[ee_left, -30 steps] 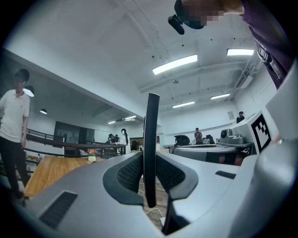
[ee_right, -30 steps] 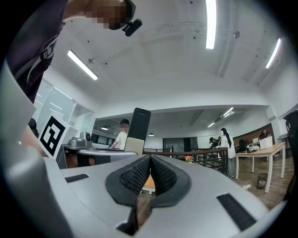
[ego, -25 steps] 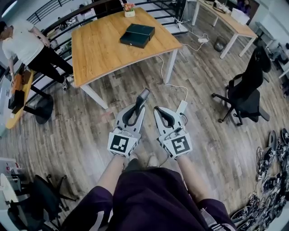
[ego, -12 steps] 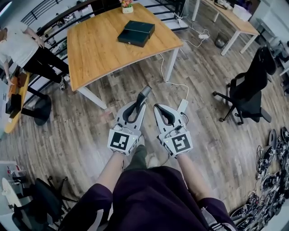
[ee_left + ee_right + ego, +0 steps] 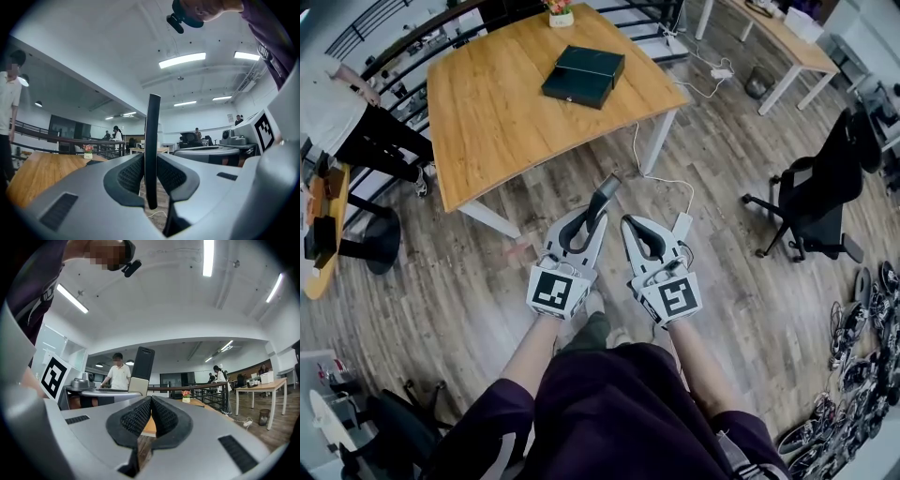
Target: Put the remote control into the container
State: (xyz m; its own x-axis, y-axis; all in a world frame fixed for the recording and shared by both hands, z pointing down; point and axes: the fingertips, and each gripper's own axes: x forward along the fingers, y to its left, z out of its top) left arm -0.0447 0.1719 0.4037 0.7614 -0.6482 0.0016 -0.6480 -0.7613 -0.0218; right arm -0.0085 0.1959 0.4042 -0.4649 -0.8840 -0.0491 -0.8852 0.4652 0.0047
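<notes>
**Remote held in the left claw, over a wooden floor**

Two claws hang above the plank floor (image 5: 750, 309). The left claw (image 5: 594, 216) grips one dark remote control (image 5: 603, 194) on its edge. The right claw (image 5: 630, 225) is closed and empty. Farther away, one wooden bench (image 5: 506, 112) carries one black container (image 5: 584, 73), well apart from the remote. One black office chair (image 5: 811, 202) stands at the right.

place: office | evidence: wooden desks (image 5: 516, 103), swivel chair (image 5: 820, 192), ceiling strip lights (image 5: 182, 60)
</notes>
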